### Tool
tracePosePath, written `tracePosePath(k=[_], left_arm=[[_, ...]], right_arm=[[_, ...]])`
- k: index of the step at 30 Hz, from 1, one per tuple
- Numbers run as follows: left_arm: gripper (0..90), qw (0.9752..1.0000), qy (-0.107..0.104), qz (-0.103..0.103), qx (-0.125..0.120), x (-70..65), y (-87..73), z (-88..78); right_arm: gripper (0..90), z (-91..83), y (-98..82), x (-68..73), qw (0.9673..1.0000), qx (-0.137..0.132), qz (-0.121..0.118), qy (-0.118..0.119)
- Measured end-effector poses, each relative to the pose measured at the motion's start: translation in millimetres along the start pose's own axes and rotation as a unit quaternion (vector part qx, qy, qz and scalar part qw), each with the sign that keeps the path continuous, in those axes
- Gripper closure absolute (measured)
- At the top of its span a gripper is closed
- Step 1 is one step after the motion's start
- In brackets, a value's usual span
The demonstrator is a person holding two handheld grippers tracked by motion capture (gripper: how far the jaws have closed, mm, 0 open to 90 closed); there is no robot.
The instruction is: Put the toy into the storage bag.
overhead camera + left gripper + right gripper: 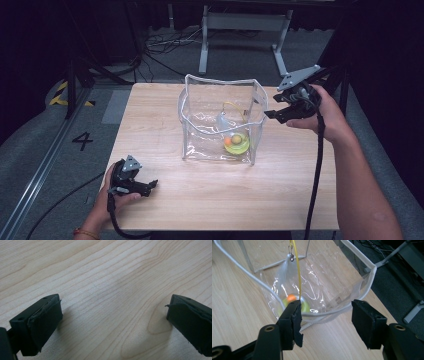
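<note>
One table [165, 200] of pale wood, spanning most of the high view. On it, toward the far middle, a clear bag [220, 120] standing upright with a white rim, mouth open upward. Inside, low at the near right corner, a toy [236, 143]: yellow-green disc with an orange ball, a thin yellow wand [298, 272] rising from it, a white tuft and small bell hanging near the top.

At the bag's right edge, held above the table, the right gripper [272, 114], pointing left at the rim. Jaws well apart, nothing between the pads; rim just ahead of them in the right gripper view [325, 315].

At the near left corner, low over the wood, the left gripper [151, 186]. Jaws spread wide in the left gripper view [112, 315], gripping nothing, bare wood between.
</note>
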State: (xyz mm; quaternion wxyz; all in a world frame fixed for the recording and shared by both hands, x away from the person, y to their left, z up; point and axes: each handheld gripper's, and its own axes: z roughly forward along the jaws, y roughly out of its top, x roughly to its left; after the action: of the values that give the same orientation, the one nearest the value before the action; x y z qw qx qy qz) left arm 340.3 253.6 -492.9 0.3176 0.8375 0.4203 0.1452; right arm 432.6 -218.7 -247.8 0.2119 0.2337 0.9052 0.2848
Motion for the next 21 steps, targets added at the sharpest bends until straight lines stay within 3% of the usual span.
tracePosePath(k=[9,21], left_arm=[[0.5,1.0000,0.002,0.000,0.000,-0.3,0.0,-0.2],[0.6,1.0000,0.003,-0.002,-0.001,-0.7,-0.1,-0.2]], right_arm=[[33.7,-13.8,-34.9,1.0,0.9998,-0.012,0.002,-0.017],[32.0,-7.3,-85.3,7.9,0.9992,-0.016,0.009,-0.035]])
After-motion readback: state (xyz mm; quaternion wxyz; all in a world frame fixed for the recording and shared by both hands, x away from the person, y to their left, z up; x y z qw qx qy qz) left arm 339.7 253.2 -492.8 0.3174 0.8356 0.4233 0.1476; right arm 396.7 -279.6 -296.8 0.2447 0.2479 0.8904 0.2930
